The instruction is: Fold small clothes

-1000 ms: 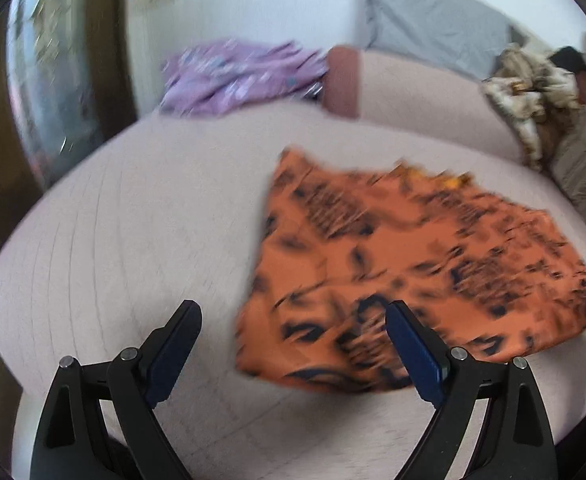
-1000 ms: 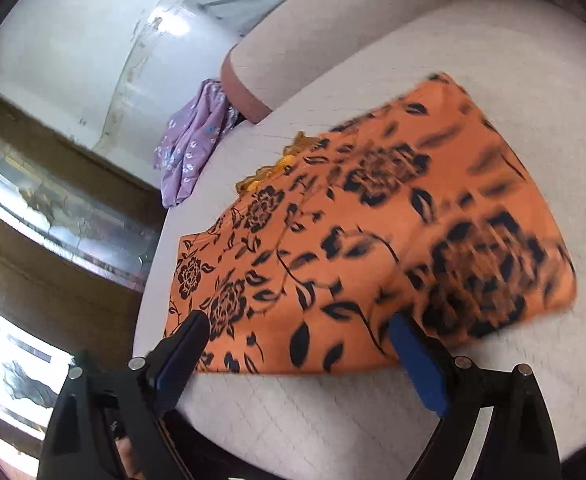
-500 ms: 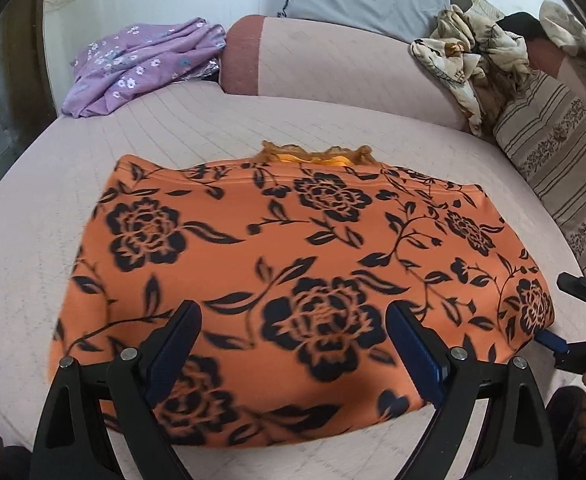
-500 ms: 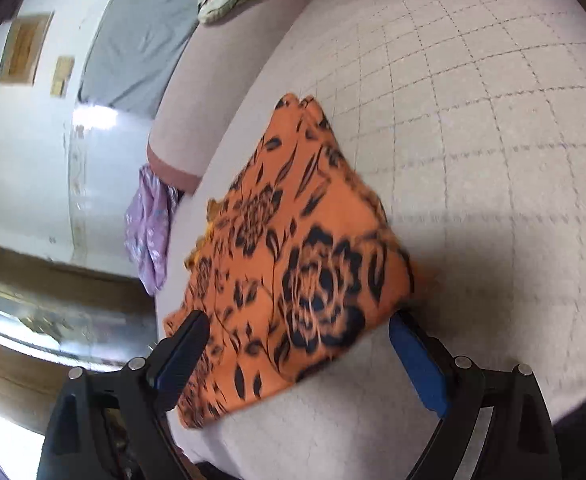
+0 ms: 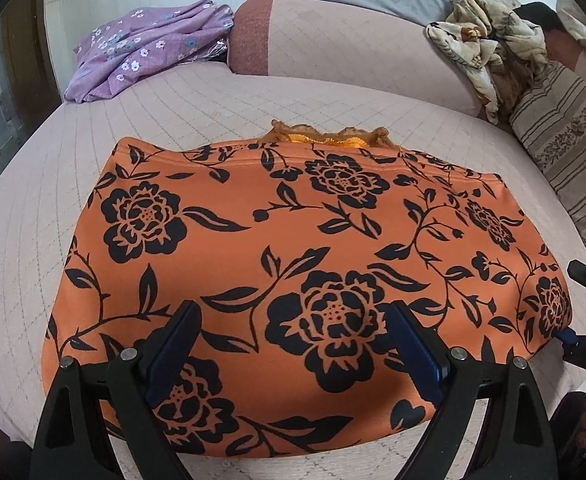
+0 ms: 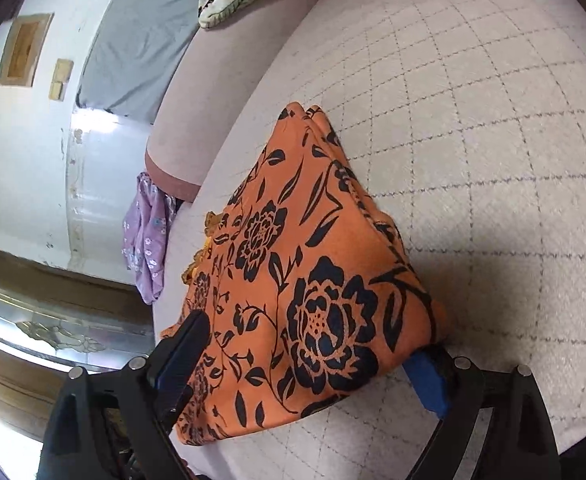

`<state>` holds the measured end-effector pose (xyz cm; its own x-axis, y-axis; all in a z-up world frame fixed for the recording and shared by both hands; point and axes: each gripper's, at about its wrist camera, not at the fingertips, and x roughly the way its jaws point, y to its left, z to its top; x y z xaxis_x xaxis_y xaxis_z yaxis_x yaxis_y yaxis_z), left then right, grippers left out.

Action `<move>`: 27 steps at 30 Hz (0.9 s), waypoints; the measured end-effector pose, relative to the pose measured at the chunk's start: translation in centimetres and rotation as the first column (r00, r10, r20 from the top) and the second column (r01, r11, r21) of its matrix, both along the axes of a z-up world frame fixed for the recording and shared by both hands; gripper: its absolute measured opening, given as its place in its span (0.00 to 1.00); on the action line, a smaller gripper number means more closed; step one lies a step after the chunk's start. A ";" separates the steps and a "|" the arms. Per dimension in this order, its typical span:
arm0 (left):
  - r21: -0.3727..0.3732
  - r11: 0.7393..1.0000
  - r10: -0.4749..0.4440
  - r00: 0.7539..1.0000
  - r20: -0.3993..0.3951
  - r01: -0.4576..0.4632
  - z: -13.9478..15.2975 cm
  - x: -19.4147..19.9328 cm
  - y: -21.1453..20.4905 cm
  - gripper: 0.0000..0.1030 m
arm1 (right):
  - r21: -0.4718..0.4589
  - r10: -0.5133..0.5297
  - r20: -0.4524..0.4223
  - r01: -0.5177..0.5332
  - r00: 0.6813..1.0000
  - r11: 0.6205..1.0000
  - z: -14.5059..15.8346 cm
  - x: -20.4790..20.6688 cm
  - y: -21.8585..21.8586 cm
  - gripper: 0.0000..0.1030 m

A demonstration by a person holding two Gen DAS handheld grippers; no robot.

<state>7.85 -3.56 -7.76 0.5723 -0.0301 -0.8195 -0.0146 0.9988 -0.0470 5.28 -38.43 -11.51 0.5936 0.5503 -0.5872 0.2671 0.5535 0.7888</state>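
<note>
Right now the orange floral garment lies flat on the quilted bed, directly ahead of and beneath both tools. The left hand-held gripper hovers over its near edge with jaws spread wide, nothing pinched between them. The right hand-held gripper sits at the cloth's right corner, likewise wide apart, the fabric lying between its jaws but not squeezed. Beyond the garment, far from the left tool, a purple flowered cloth is heaped.
</note>
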 end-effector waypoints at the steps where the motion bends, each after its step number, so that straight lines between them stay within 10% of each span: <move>1: 0.000 1.000 0.001 1.000 0.001 -0.001 0.0 0.0 0.0 0.91 | -0.010 0.001 0.001 -0.001 1.000 1.000 0.1 0.1 0.1 0.89; 8: -0.001 1.000 0.000 1.000 0.006 0.000 0.2 0.0 0.0 0.91 | -0.083 0.005 -0.026 -0.007 1.000 0.996 0.0 0.6 0.4 0.65; 14: 0.067 0.997 -0.044 0.996 -0.072 0.048 -2.8 0.7 -0.8 0.91 | -0.088 -0.001 -0.025 -0.001 1.000 0.996 -0.6 1.2 0.4 0.65; 16: 0.039 0.998 -0.056 0.998 -0.039 0.058 -1.9 0.1 -0.4 0.90 | -0.112 0.053 -0.017 -0.054 0.998 0.992 -0.4 2.2 1.3 0.17; 20: -0.065 0.997 0.040 0.997 0.060 -0.037 1.3 -2.6 4.6 0.90 | -0.221 0.100 0.051 -0.086 0.994 0.971 4.1 3.1 4.0 0.18; 27: -0.174 0.912 0.403 0.892 0.203 -0.372 6.8 -10.6 19.2 0.90 | -0.403 0.431 0.330 -0.287 0.840 0.869 16.4 3.6 21.1 0.18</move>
<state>-2.72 15.65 -0.98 0.7309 0.1380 -0.6684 -0.3731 0.9009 -0.2219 8.91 -17.28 4.85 0.6108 0.5912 -0.5267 -0.2980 0.7879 0.5388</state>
